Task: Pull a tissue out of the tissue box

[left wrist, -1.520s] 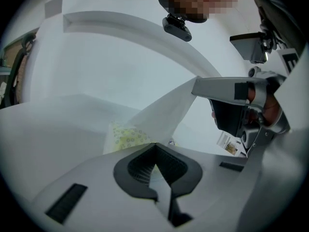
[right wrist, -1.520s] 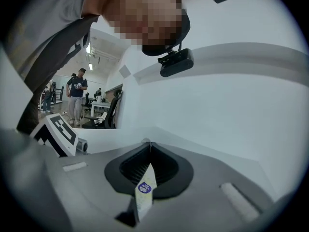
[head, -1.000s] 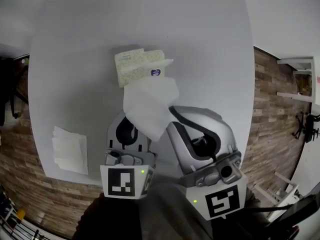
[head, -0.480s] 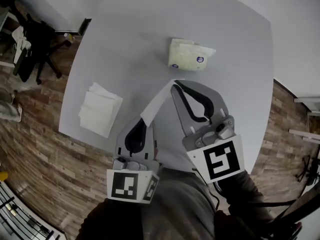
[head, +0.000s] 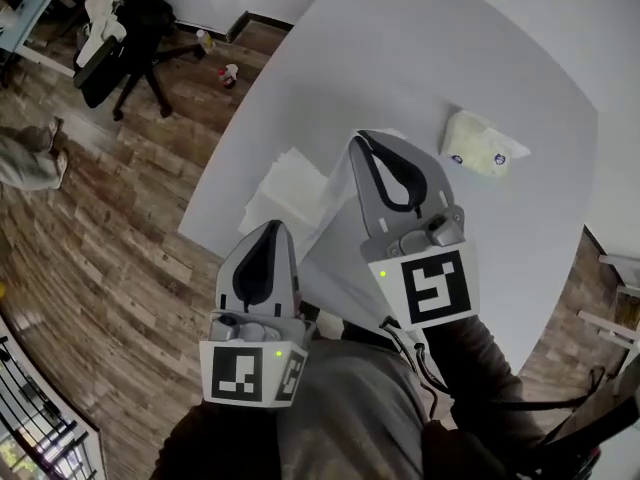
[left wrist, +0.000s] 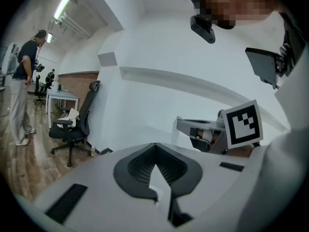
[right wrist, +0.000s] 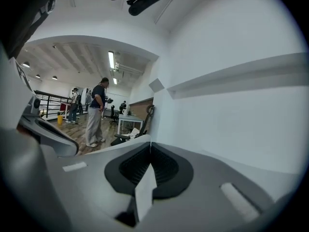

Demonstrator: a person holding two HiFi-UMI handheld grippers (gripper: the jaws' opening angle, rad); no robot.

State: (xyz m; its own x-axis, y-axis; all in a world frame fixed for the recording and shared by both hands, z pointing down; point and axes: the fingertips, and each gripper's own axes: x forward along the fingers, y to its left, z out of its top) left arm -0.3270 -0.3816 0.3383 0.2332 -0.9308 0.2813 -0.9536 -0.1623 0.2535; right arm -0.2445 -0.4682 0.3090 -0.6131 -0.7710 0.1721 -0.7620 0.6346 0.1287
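The pale tissue box point(head: 483, 146) lies on the white table point(head: 450, 48), far right of both grippers. A white tissue point(head: 328, 213) hangs free of the box, slanting between the two gripper tips. My right gripper point(head: 362, 140) is shut on its upper end; the sheet point(right wrist: 145, 192) shows pinched between the dark pads. My left gripper point(head: 272, 226) sits lower left, over the table's left edge. Its jaws meet at the tip point(left wrist: 154, 146), with a white sliver of tissue point(left wrist: 157, 180) between them.
A flat stack of tissues point(head: 285, 183) lies by the table's left edge, under the grippers. Beyond that edge are wood floor, a black office chair point(head: 130, 28) and small items on the floor point(head: 215, 56). A person point(left wrist: 21, 91) stands far off.
Both grippers have swung left, away from the box, carrying the tissue. It has come free of the box and now hangs near the stack at the table's left edge.
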